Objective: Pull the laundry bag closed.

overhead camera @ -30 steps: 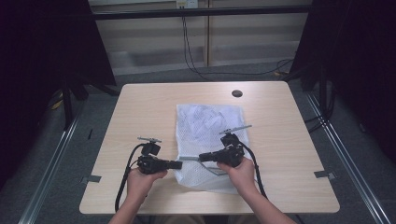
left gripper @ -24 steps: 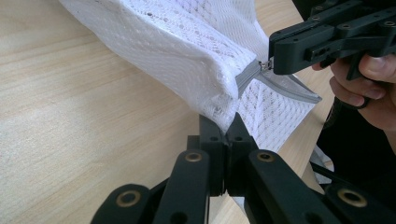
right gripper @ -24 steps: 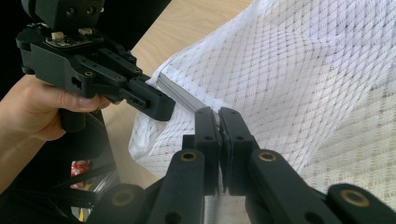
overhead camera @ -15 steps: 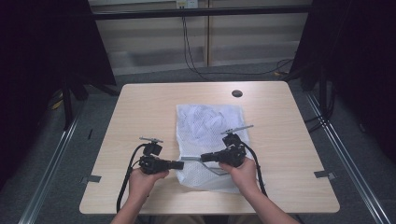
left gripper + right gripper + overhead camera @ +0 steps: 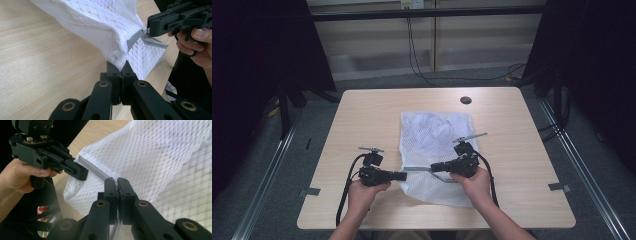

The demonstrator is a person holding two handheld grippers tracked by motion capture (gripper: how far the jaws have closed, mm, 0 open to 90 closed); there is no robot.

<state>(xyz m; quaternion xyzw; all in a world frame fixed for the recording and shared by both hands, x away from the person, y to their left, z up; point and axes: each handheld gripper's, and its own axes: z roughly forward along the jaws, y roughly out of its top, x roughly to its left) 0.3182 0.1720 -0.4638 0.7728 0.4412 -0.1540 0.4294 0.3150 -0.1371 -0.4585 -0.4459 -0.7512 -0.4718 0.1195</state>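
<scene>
A white mesh laundry bag [image 5: 435, 155] lies flat on the light wooden table [image 5: 362, 115], running from the middle of the high view down toward the lower centre, with a grey zipper [image 5: 417, 169] crossing its near part from left to right. The left gripper [image 5: 401, 176], held in the person's left hand [image 5: 362, 192] at lower left of centre, points rightward at the bag's left edge; in the left gripper view its jaws are pressed together on a pinch of the white mesh [image 5: 117, 58] at the corner where the zipper tape [image 5: 133, 41] begins. The right gripper [image 5: 435, 167], in the right hand [image 5: 473, 182] at lower right of centre, points leftward over the bag, and in the left gripper view its tip [image 5: 149, 30] meets the metal zipper pull [image 5: 144, 32] at the upper right of that frame. In the right gripper view the jaws are closed tight against each other [image 5: 117, 181] with the grey zipper track [image 5: 93, 168] running up-left from them to the other gripper [image 5: 75, 171]. A dark round hole [image 5: 465, 100] sits near the table's far edge.
</scene>
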